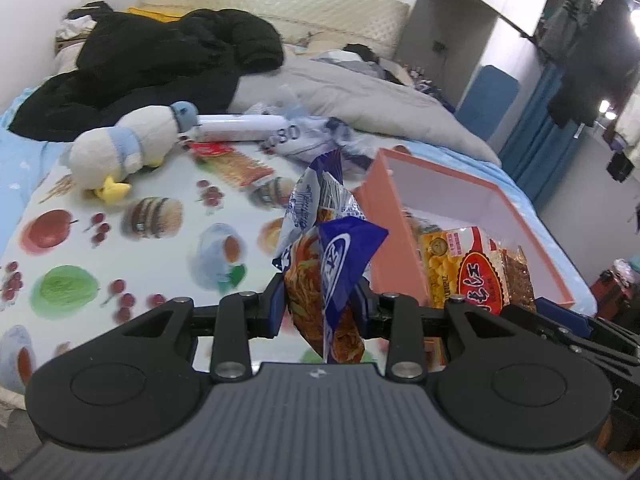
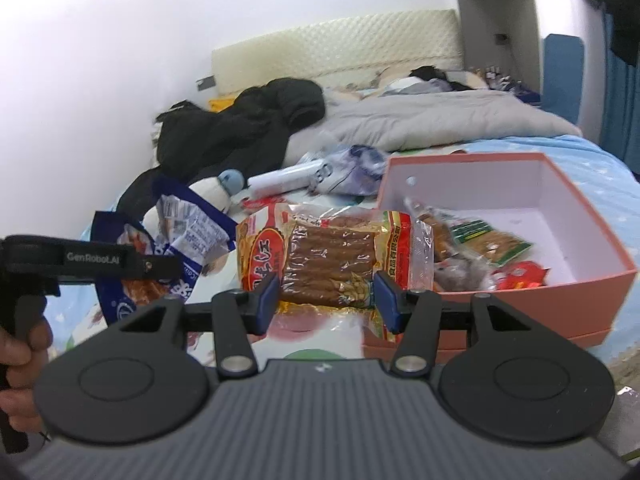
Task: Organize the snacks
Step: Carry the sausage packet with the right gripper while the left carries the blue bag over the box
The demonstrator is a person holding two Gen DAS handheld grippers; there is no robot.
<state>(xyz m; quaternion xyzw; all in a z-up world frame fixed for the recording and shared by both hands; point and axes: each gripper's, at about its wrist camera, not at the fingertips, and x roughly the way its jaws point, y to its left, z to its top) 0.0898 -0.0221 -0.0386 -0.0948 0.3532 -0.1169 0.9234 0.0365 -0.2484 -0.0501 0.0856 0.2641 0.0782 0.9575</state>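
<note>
My left gripper [image 1: 319, 307] is shut on a blue and white snack bag [image 1: 328, 236] that stands up between its blue pads, lifted above the food-print cloth [image 1: 120, 240]. The same blue and white snack bag [image 2: 176, 232] shows at the left of the right wrist view. My right gripper [image 2: 326, 300] is shut on a yellow and red packet of brown biscuit sticks [image 2: 324, 260], held in the air just left of the pink box [image 2: 600, 276]. That yellow and red packet [image 1: 476, 268] hangs over the pink box [image 1: 394, 216] in the left wrist view. Several snack packets [image 2: 480, 252] lie inside the box.
A plush duck [image 1: 132, 148], a white tube [image 1: 240, 124] and a red biscuit pack [image 1: 236, 164] lie on the cloth. A black jacket [image 1: 160, 60] and grey duvet [image 1: 340, 92] fill the back of the bed. A hand [image 2: 20, 348] holds the left gripper's handle.
</note>
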